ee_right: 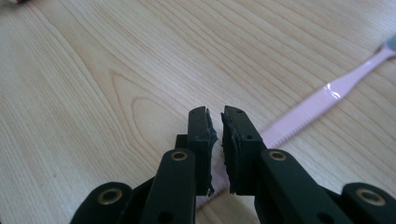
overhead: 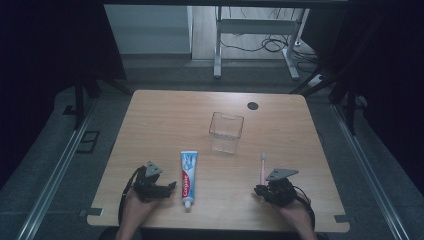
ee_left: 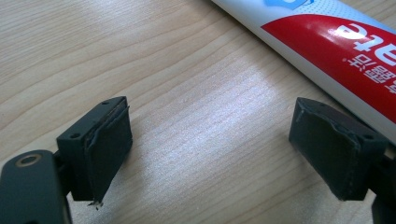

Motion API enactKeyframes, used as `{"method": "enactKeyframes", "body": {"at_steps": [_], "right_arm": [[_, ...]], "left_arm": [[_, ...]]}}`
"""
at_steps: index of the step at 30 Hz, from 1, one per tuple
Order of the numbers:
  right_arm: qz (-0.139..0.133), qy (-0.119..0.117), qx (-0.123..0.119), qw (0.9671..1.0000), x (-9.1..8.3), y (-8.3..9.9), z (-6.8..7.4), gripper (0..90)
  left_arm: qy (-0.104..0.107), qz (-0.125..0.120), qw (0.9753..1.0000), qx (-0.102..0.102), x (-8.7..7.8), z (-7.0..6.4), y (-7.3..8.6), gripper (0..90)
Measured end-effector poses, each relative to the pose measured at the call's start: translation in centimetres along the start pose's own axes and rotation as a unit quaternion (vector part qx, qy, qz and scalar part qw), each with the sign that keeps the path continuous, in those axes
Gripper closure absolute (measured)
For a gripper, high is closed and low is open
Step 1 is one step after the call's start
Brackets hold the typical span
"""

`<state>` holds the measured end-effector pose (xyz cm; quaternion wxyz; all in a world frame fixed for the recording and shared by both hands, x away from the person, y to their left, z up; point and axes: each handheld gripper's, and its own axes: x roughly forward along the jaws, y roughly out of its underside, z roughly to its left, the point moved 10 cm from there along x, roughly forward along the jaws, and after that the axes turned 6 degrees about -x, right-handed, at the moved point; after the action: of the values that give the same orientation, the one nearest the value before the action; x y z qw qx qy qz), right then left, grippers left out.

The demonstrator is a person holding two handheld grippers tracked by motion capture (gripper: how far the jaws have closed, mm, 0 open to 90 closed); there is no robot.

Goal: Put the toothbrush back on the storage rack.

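Left tool (ee_left: 210, 144) gapes wide; right tool (ee_right: 216, 140) seems nearly closed (a slit remains).

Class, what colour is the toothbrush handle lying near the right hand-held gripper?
Pale pink; the toothbrush handle shows best in the right gripper view.

**Layout on the worktop**

The tube (overhead: 188, 179) lies on the worktop (overhead: 165, 120) near the front edge, left of centre. The toothbrush (overhead: 262, 169) lies well to its right. The container (overhead: 226, 131) stands behind and between them. The left hand-held gripper (overhead: 170, 186) sits just left of the tube; the right hand-held gripper (overhead: 259, 190) is at the toothbrush's near end.
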<state>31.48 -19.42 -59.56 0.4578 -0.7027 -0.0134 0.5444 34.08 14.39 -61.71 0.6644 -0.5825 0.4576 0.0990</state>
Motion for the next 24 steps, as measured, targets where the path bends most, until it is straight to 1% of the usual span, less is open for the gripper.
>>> {"method": "enactKeyframes", "body": {"at_steps": [11, 22, 24], "right_arm": [[0.005, 0.012, 0.021, 0.9997, -1.2, 1.4, -1.4, 80.4], [0.010, 0.023, 0.030, 0.9993, -2.0, 2.3, -2.4, 79.0], [0.012, 0.024, 0.035, 0.9990, -2.1, 2.6, -2.7, 79.0]], "left_arm": [[0.000, 0.000, 1.0000, 0.000, 0.0, 0.0, 0.0, 13.1], [-0.001, 0.000, 1.0000, -0.001, 0.0, 0.0, 0.0, 13.1], [-0.001, 0.000, 1.0000, -0.001, 0.0, 0.0, 0.0, 13.1]]}}
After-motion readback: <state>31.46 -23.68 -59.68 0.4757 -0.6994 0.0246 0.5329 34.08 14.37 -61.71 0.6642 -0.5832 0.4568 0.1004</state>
